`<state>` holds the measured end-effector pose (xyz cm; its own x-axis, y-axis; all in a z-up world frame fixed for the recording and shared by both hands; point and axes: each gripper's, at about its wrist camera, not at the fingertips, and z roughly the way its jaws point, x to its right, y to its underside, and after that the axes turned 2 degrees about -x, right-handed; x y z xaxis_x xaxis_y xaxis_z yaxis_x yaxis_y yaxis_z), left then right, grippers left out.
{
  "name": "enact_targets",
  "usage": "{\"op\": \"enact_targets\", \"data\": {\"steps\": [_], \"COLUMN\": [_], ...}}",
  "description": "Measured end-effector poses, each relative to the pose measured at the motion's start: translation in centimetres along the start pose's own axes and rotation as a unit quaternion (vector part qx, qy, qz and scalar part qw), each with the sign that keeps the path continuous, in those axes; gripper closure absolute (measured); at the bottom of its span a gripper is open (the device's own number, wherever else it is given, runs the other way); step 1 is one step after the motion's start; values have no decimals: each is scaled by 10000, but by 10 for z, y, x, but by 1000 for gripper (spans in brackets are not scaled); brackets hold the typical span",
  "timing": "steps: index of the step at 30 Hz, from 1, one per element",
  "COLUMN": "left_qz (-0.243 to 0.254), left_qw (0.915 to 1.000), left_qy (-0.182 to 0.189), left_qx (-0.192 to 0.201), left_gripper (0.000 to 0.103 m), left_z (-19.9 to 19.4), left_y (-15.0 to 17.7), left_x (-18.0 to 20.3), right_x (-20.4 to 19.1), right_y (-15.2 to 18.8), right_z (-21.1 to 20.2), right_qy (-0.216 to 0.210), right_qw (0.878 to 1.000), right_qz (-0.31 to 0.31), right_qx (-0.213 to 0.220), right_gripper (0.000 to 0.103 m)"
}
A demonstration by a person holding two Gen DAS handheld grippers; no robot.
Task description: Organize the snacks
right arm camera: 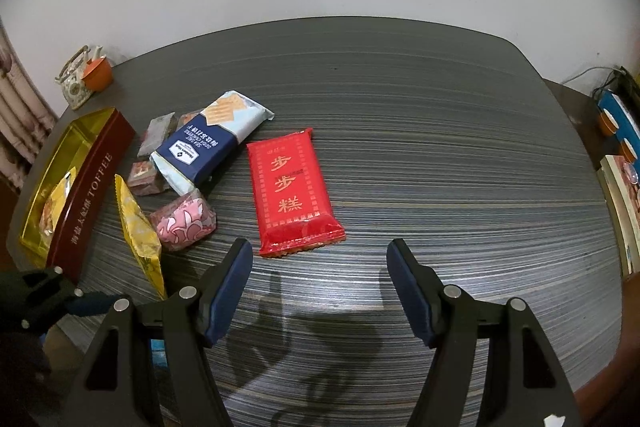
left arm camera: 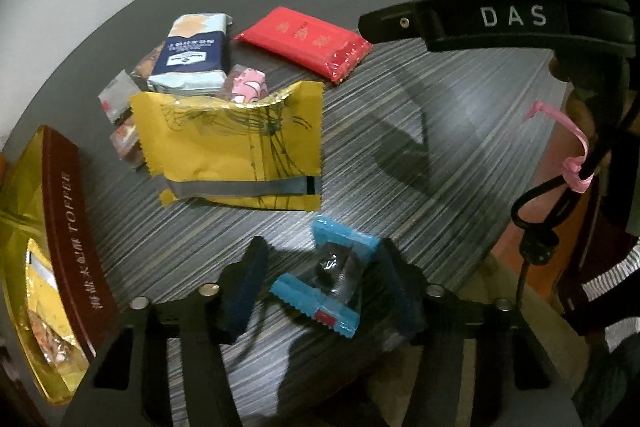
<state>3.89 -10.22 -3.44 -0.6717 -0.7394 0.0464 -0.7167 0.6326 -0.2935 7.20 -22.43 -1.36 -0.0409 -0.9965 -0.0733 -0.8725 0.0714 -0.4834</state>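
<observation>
Left wrist view: we find the left gripper (left arm camera: 320, 287) over the striped desk (left arm camera: 420, 147), its jaws set about a blue-ended candy (left arm camera: 326, 283). The right pad appears to touch the wrapper; the left pad stands clear of it, so we record the jaws as open around the candy, not yet clamped. Beyond lies a yellow packet (left arm camera: 236, 151), flat on the desk. Behind it sit a navy cracker pack (left arm camera: 196, 55), a pink sweet (left arm camera: 250, 85) and small clear-wrapped sweets (left arm camera: 120, 123), close together. A red pack (left arm camera: 304, 43) lies apart to their right. At far left stands the toffee tin (left arm camera: 68, 227), open, with a yellow packet inside. The right gripper's body crosses the upper right.

Right wrist view: we find the right gripper (right arm camera: 320, 287) above bare desk, jaws open, nothing between them. The red pack (right arm camera: 292, 187) lies just beyond the left pad. The navy cracker pack (right arm camera: 208, 143), pink sweet (right arm camera: 184, 223) and yellow packet (right arm camera: 140, 235) cluster left of it. The toffee tin (right arm camera: 96, 187) sits at the desk's left edge. A teapot (right arm camera: 76, 83) stands in the far left corner.
</observation>
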Motion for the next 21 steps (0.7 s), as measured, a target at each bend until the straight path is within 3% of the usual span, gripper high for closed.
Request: {"op": "enact_targets", "data": {"steps": [10, 21], "left_qz": [-29, -436], "left_qw": [9999, 9988], "left_qy": [60, -62], "left_qx": [106, 223], "left_gripper": [58, 62], "left_z": [3, -2], "left_y": [2, 12], "left_x": [-4, -40], "right_x": [1, 1], "right_y": [0, -1], "right_z": [3, 12], "right_qy": [-5, 19], "right_qw": [10000, 9999], "right_qz": [22, 29], "right_qx": [-38, -109], "right_gripper": [36, 36]}}
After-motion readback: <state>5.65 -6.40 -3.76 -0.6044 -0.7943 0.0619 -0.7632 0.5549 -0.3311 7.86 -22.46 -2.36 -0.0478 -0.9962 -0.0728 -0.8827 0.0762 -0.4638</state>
